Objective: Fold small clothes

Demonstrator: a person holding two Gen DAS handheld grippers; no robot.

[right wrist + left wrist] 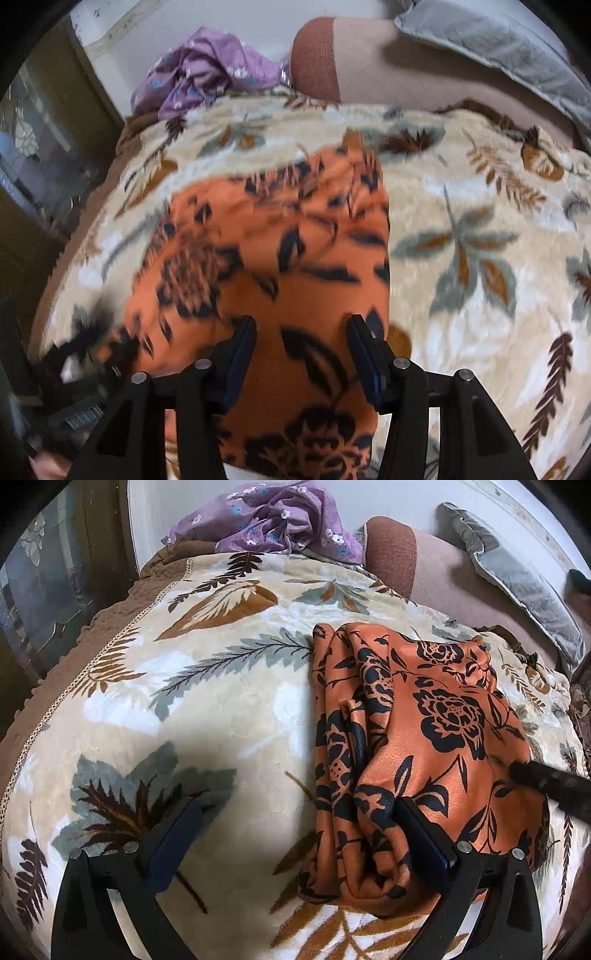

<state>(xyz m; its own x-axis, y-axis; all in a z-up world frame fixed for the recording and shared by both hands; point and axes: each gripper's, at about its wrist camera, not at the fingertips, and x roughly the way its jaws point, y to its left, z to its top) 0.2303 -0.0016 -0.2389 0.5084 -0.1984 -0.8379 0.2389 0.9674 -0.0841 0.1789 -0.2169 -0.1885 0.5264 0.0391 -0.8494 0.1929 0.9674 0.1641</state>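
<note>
Seen from the left wrist view, the orange floral garment lies folded into a long bundle on the leaf-patterned blanket, toward its right side, with loose pleats along its left edge. The left gripper is spread wide and grips nothing: one finger hangs over bare blanket, the other rests against the near end of the garment. A dark finger of the right gripper comes in from the right edge and lies on the cloth. At the blanket's far edge sits a crumpled purple flowered cloth, with a brown pillow and a grey cushion beyond.

Next, the right wrist view is blurred. The right gripper has its jaws apart, both poised over the garment's near right part; whether they touch it I cannot tell. The blanket shows bare to the right, and the purple cloth lies at the far edge.
</note>
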